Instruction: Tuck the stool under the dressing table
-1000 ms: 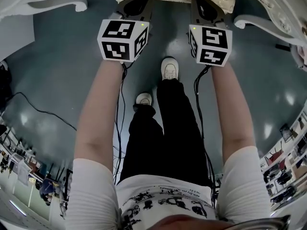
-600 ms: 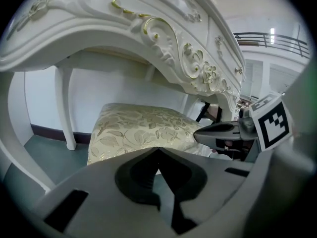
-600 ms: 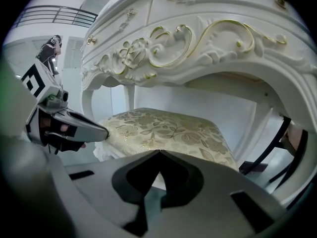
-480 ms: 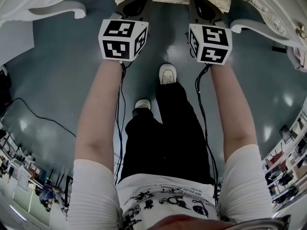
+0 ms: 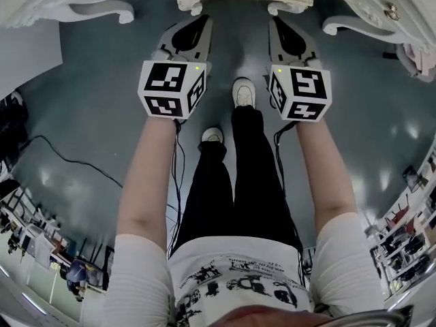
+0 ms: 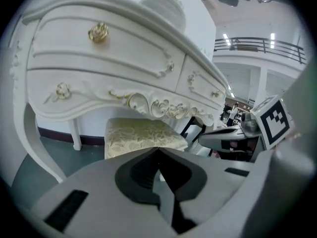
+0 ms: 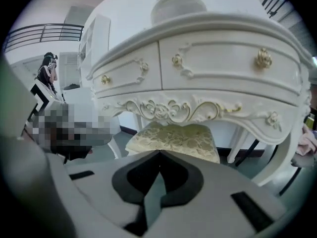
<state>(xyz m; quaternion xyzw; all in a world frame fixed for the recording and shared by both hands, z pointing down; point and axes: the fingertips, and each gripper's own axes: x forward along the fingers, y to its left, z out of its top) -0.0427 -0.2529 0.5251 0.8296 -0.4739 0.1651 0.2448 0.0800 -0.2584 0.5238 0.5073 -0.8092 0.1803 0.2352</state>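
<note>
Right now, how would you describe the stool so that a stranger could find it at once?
Find the white dressing table with gold knobs. Under its carved front edge stands the stool. It alone has a pale-gold patterned cushion, while everything around it is white carved wood.

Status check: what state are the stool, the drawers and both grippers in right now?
Stool: upright, seat under the table's front edge, not gripped.
Drawers: closed.
Left gripper: shut, empty, short of the stool.
Right gripper: shut, empty, short of the stool.
</note>
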